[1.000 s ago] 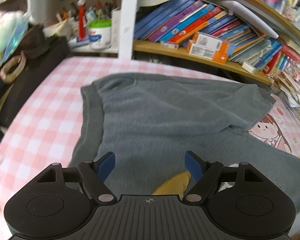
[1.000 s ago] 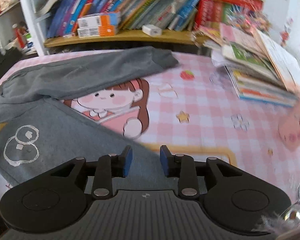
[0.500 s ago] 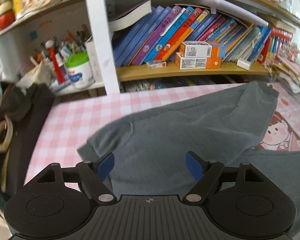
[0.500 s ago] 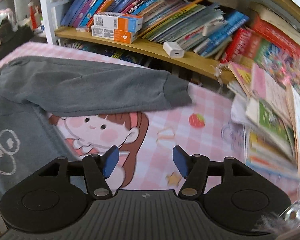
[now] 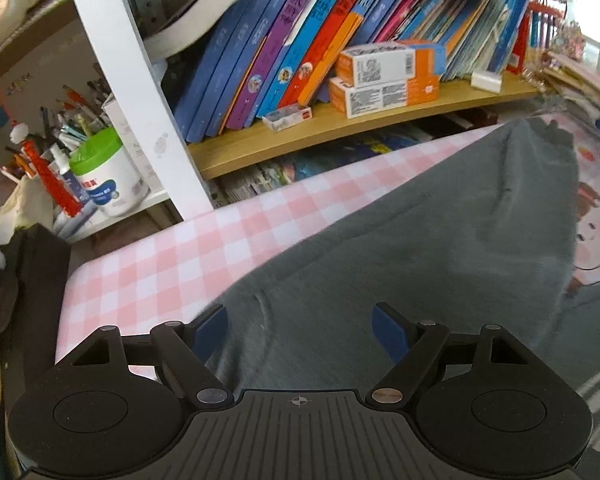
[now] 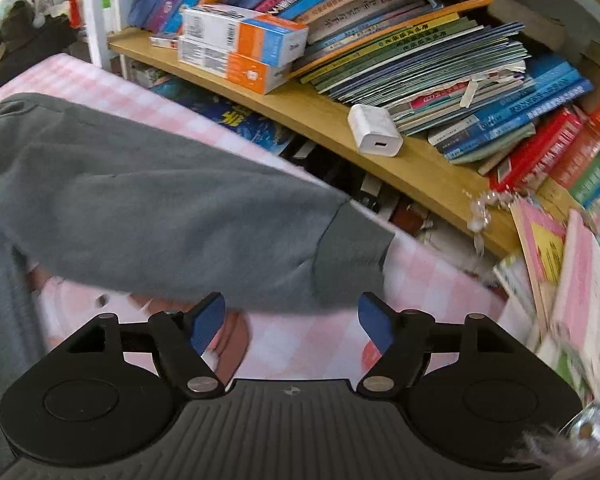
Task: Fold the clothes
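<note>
A grey sweatshirt (image 5: 412, 264) lies spread on the pink checked table cover (image 5: 172, 264). In the left wrist view my left gripper (image 5: 300, 330) hangs open over the garment near its left edge, with nothing between the blue pads. One grey sleeve (image 6: 172, 216) stretches across the right wrist view, ending in a darker cuff (image 6: 352, 256). My right gripper (image 6: 292, 320) hovers just in front of that cuff; its jaws are opening and hold nothing. A cartoon girl print (image 5: 596, 236) shows on the cover beside the sleeve.
A wooden shelf (image 5: 380, 128) packed with books and orange-and-white boxes (image 5: 384, 76) runs along the table's far edge. A white charger (image 6: 374, 130) sits on it. A green-lidded tub (image 5: 104, 172) and pens stand at the left. Loose books (image 6: 572, 272) pile at the right.
Both grippers travelled toward the shelf side of the table and rolled. The right gripper's jaws went from nearly shut to wide apart, now facing the sleeve cuff. The left gripper stayed open.
</note>
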The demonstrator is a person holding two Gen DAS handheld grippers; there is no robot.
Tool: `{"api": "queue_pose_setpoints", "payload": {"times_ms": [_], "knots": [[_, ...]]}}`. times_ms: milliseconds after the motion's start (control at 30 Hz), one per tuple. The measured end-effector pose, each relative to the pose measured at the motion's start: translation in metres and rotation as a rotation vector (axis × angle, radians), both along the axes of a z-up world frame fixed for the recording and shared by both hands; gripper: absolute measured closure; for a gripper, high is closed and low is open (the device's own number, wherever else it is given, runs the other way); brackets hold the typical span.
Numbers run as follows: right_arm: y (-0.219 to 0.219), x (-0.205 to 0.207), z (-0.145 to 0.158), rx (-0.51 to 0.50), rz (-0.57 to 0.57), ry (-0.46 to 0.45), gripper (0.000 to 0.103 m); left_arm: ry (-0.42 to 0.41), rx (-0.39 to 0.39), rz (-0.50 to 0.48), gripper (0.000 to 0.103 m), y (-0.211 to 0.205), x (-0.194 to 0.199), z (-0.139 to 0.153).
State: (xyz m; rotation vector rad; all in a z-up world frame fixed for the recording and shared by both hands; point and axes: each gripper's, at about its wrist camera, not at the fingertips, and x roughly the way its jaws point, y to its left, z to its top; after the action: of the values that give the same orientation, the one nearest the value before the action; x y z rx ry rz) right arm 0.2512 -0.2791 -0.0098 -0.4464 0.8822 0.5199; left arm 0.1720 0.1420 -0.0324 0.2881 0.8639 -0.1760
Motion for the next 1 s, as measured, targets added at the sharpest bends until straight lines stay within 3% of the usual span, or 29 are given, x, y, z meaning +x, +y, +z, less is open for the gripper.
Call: {"api": "queue_pose_setpoints", "payload": {"times_ms": [167, 367, 600, 1000], "knots": [[0.006, 0.044, -0.01, -0.007, 0.018, 0.02, 0.031, 0.037, 0.053, -0.037, 0.021, 0.004, 0.025, -0.014], [0.016, 0.087, -0.018, 0.015, 0.036, 0.055, 0.031, 0.018, 0.004, -0.121, 0.021, 0.009, 0.036, -0.018], [0.026, 0.116, -0.032, 0.048, 0.045, 0.094, 0.031, 0.073, 0.034, -0.129, 0.021, 0.012, 0.05, -0.037], [0.014, 0.132, -0.053, 0.11, 0.001, 0.185, 0.032, 0.106, -0.106, -0.08, 0.02, 0.03, 0.063, -0.044]]}}
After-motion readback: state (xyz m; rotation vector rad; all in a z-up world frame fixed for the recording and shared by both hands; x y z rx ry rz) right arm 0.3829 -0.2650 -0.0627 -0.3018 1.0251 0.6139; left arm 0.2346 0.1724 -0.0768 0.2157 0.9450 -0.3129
